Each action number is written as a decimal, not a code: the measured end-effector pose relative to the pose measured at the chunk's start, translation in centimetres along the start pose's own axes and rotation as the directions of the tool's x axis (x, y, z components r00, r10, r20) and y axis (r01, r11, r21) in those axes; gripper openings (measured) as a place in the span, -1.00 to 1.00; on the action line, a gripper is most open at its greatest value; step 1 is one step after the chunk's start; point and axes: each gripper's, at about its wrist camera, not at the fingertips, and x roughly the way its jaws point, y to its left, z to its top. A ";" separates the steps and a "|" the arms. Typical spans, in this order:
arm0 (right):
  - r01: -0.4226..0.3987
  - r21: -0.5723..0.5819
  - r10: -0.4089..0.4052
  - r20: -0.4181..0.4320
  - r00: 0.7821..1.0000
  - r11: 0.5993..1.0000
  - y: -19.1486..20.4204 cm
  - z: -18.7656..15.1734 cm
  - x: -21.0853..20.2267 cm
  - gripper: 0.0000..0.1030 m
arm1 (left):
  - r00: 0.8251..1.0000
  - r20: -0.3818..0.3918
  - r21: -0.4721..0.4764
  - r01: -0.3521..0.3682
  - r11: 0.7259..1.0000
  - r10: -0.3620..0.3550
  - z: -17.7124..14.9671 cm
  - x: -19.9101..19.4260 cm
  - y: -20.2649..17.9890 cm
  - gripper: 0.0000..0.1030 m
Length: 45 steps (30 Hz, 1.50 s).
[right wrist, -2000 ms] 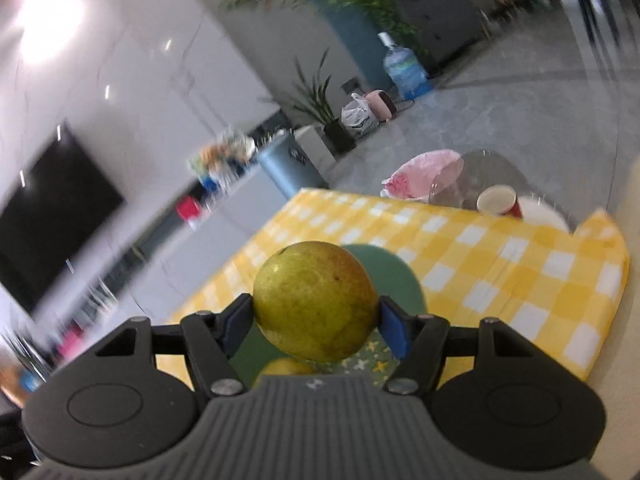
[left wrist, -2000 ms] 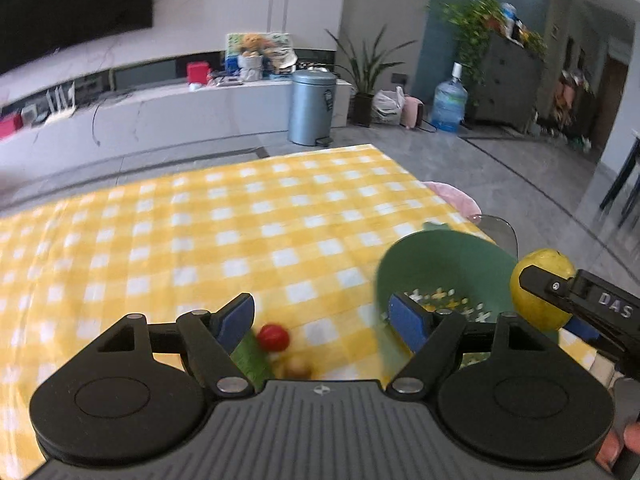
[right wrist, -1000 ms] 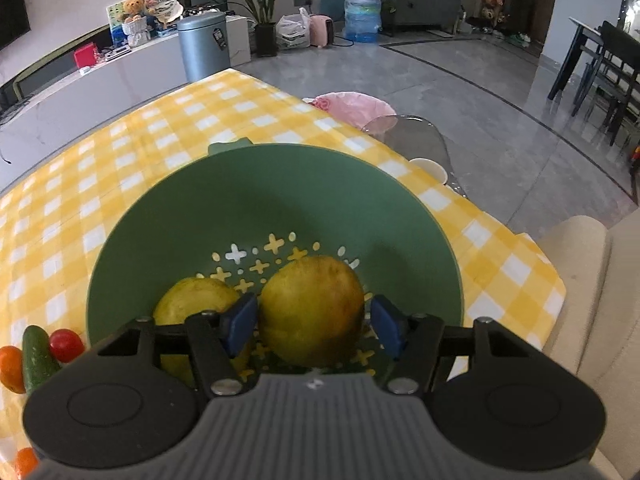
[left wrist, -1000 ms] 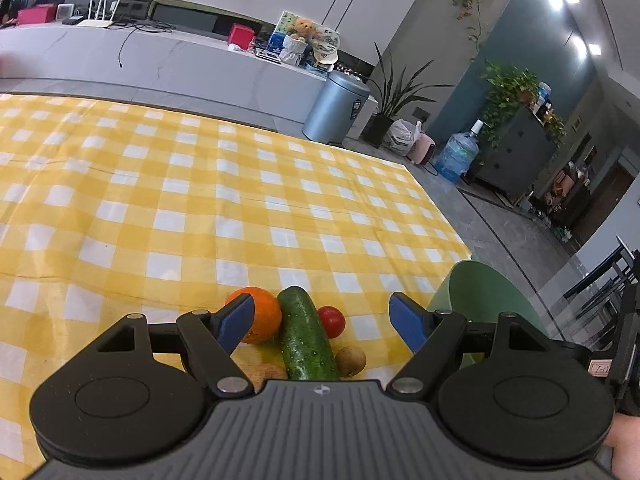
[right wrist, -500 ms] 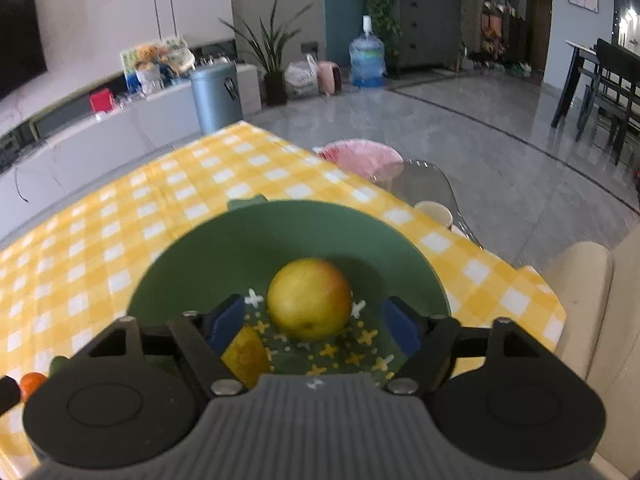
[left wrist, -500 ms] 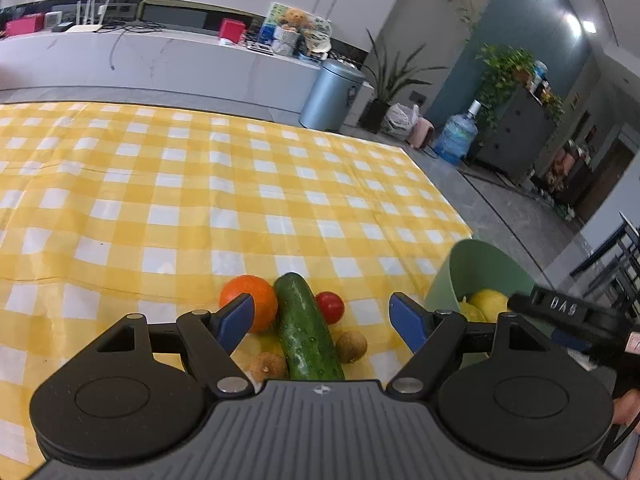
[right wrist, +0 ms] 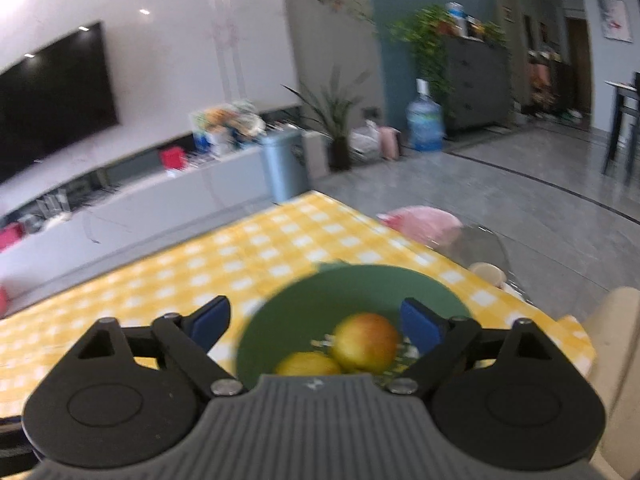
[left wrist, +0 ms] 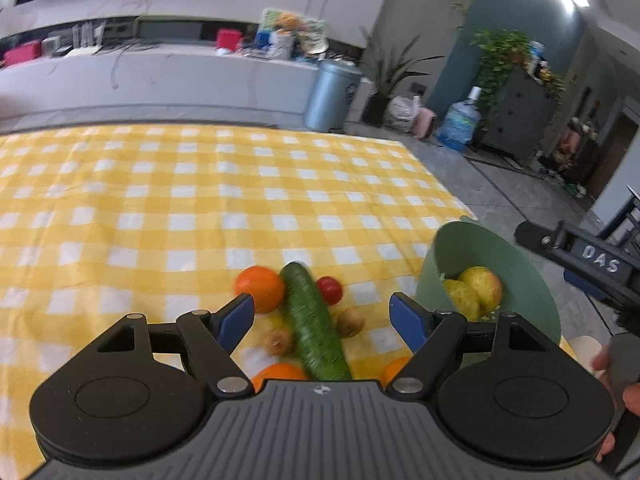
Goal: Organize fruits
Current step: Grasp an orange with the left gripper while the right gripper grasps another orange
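In the left wrist view a green cucumber [left wrist: 314, 320] lies on the yellow checked cloth [left wrist: 200, 208], with an orange [left wrist: 260, 288], a red cherry tomato [left wrist: 330, 290] and two small brown fruits [left wrist: 350, 322] around it. My left gripper [left wrist: 322, 314] hangs open above this pile, holding nothing. To the right stands a green bowl [left wrist: 520, 280] with two yellow-green fruits [left wrist: 480, 288]. My right gripper [right wrist: 316, 320] hovers above the bowl [right wrist: 280, 320]; its jaws are closing on empty air, and the reddish-yellow fruit [right wrist: 366, 342] lies loose below.
Two more oranges [left wrist: 280, 372] lie close under the left gripper. The cloth's right edge [right wrist: 520, 304] runs just past the bowl. Beyond it are a pink bundle [right wrist: 424, 220], a glass side table with a cup [right wrist: 486, 272] and a beige chair [right wrist: 616, 340].
The right gripper has let go of the yellow-green fruit in the bowl and lifted back, tilting up. The left gripper rose a little, so more of the pile shows.
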 end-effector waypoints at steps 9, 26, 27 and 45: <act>-0.270 0.011 0.269 -0.104 0.957 0.963 3.8 -0.7 -2.3 0.09 | 0.991 -0.045 -0.075 -0.133 0.988 0.130 -0.5 -3.5 3.8 0.75; -0.263 0.251 0.359 -0.508 0.783 0.931 8.7 -7.6 2.7 -0.59 | 0.968 -0.242 -0.062 -0.080 0.995 0.063 -3.6 -2.3 8.3 0.70; -0.228 0.272 0.342 -0.512 0.788 0.935 8.6 -8.0 3.0 -0.58 | 0.968 -0.250 -0.054 -0.051 0.997 0.036 -3.8 -2.1 8.3 0.70; -0.144 0.252 0.264 -0.544 0.797 0.957 11.5 -9.2 5.3 -0.10 | 0.968 -0.247 0.027 -0.037 0.999 0.042 -5.0 0.5 7.6 0.62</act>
